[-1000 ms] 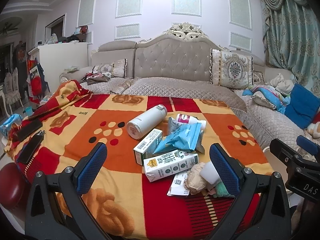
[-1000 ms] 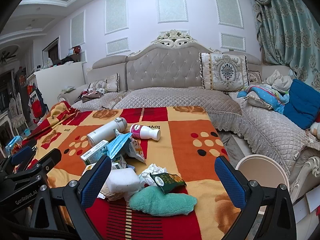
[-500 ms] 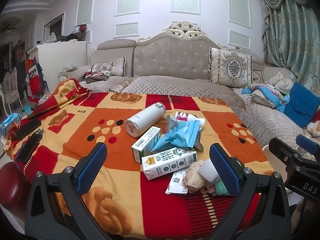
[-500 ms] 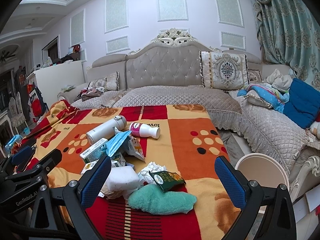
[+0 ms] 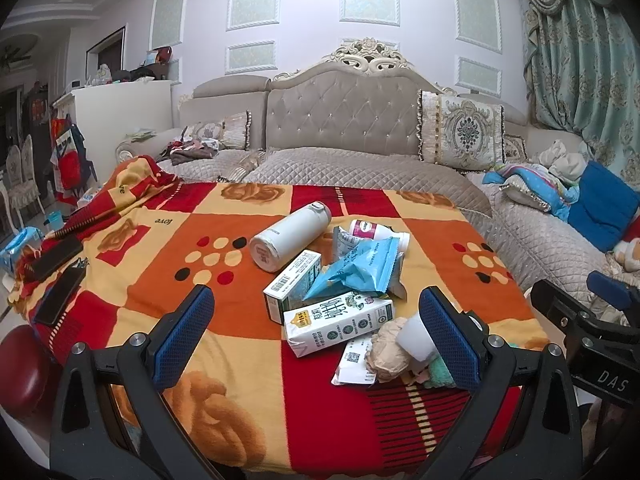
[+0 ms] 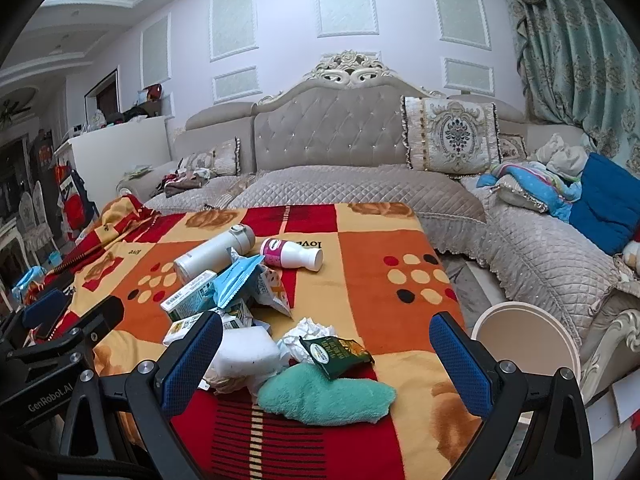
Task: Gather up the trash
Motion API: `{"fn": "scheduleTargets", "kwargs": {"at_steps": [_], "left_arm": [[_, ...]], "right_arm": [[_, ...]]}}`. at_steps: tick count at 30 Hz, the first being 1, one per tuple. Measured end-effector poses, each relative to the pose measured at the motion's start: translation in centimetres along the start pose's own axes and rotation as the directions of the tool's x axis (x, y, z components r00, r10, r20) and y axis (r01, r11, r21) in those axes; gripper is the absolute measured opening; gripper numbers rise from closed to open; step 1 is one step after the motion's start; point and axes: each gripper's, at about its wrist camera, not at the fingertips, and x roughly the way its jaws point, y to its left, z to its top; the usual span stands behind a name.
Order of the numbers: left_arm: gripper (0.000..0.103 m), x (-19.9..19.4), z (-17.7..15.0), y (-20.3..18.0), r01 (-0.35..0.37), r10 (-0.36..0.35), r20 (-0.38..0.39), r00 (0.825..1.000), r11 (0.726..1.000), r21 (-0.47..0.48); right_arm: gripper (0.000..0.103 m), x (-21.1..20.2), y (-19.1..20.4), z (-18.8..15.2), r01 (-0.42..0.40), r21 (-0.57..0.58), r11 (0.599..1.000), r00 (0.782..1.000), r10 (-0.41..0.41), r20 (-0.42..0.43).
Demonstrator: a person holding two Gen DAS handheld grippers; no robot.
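Note:
Trash lies heaped on a red, orange and yellow blanket (image 5: 168, 264): a milk carton (image 5: 338, 322), a smaller box (image 5: 294, 284), a blue wrapper (image 5: 358, 266), a white paper cup (image 5: 414, 336), a crumpled beige paper ball (image 5: 388, 356) and a pink-labelled bottle (image 6: 290, 254). A white flask (image 5: 288, 236) rests behind them. Nearest the right wrist camera are a green cloth (image 6: 324, 396), a dark green packet (image 6: 336, 354) and a white tissue wad (image 6: 306, 332). My left gripper (image 5: 316, 328) hangs open above the near side of the heap. My right gripper (image 6: 326, 360) is open over the cloth, empty.
A round beige bin (image 6: 528, 352) stands on the floor right of the blanket. Two dark phones (image 5: 60, 280) lie at the blanket's left edge. A grey quilted sofa (image 5: 360, 168) with cushions and piled clothes (image 6: 536, 188) wraps the back and right side.
Both views have shifted slightly: the trash heap sits a little higher and farther in the frames. Both grippers stay open and nothing has been picked up.

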Motion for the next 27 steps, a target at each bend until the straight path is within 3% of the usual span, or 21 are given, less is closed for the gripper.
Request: {"fn": "scheduleTargets", "kwargs": {"at_steps": [17, 27], "left_arm": [[0.102, 1.1, -0.3, 0.8, 0.024, -0.026, -0.037, 0.999, 0.999, -0.042], [0.102, 1.3, -0.6, 0.5, 0.028, -0.029, -0.044, 0.999, 0.999, -0.021]], "right_arm": [[0.103, 1.0, 0.6, -0.4, -0.011, -0.023, 1.0, 0.999, 0.01, -0.044], [0.103, 1.0, 0.7, -0.4, -0.004, -0.029, 1.0, 0.999, 0.003, -0.045]]}}
